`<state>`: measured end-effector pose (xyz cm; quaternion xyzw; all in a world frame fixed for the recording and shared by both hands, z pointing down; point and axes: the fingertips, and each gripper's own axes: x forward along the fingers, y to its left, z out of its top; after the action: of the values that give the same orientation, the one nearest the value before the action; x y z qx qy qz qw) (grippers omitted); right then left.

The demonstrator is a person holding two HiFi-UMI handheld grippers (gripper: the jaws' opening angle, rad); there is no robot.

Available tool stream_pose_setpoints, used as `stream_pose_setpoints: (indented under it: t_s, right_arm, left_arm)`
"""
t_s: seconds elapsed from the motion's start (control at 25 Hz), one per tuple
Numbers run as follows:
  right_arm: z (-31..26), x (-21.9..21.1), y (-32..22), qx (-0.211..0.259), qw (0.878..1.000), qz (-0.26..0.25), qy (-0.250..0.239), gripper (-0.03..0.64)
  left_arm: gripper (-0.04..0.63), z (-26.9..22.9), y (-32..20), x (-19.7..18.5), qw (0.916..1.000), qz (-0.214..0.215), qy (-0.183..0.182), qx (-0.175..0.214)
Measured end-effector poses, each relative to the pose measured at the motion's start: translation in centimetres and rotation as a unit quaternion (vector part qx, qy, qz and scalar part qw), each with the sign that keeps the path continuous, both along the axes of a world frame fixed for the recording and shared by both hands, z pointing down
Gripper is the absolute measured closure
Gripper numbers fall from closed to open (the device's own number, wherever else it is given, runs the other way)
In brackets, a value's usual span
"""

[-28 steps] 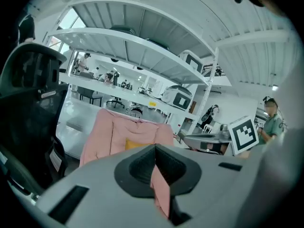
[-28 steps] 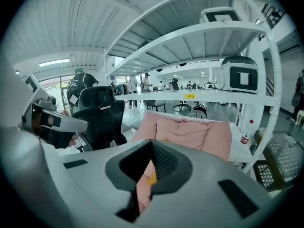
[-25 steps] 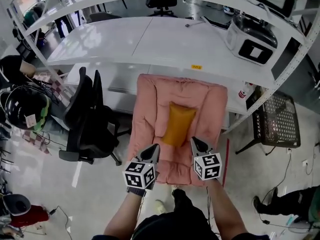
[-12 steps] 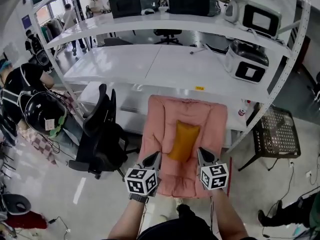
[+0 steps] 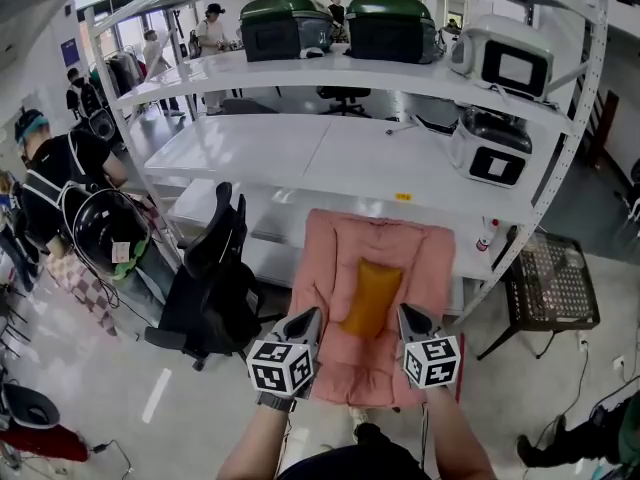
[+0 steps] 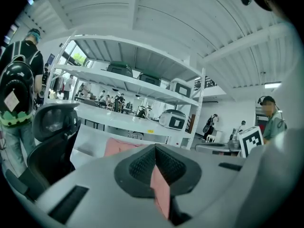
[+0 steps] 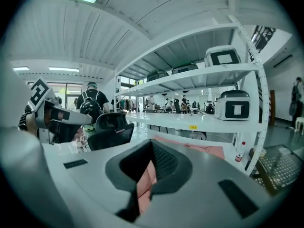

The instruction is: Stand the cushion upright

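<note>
In the head view a pink quilted cushion (image 5: 335, 268) reaches from my grippers to the low white shelf behind it. An orange-yellow pad (image 5: 371, 298) lies on its middle. My left gripper (image 5: 308, 319) is shut on the cushion's near left edge and my right gripper (image 5: 409, 316) on its near right edge. In the left gripper view pink fabric (image 6: 160, 192) is pinched between the dark pads of the left gripper (image 6: 154, 167). The right gripper view shows a fold of pink fabric (image 7: 142, 183) between the pads of the right gripper (image 7: 151, 163). The cushion's far edge (image 7: 199, 148) shows beyond them.
A white shelf rack (image 5: 300, 148) stands behind the cushion, with appliances (image 5: 495, 153) on its right side and dark cases (image 5: 285, 23) on top. A black office chair (image 5: 215, 278) is close at the left. A black wire stool (image 5: 555, 278) is at the right. People stand at the far left.
Both grippers have risen together with the cushion's near edge held in them. The head view has tilted up, so more of the upper shelves shows.
</note>
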<state>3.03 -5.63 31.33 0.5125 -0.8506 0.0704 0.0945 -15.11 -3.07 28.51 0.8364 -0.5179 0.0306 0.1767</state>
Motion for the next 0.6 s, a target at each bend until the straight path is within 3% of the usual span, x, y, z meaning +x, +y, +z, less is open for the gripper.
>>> stream_pose_setpoints:
  t_s: [0.6]
  right_arm:
    - [-3.5,0.0,2.1,0.036,0.999,0.006,-0.014,0.614]
  left_arm:
    - [0.591,-4.7,1.8,-2.3,0.9989,-0.019,-0.002,0.043]
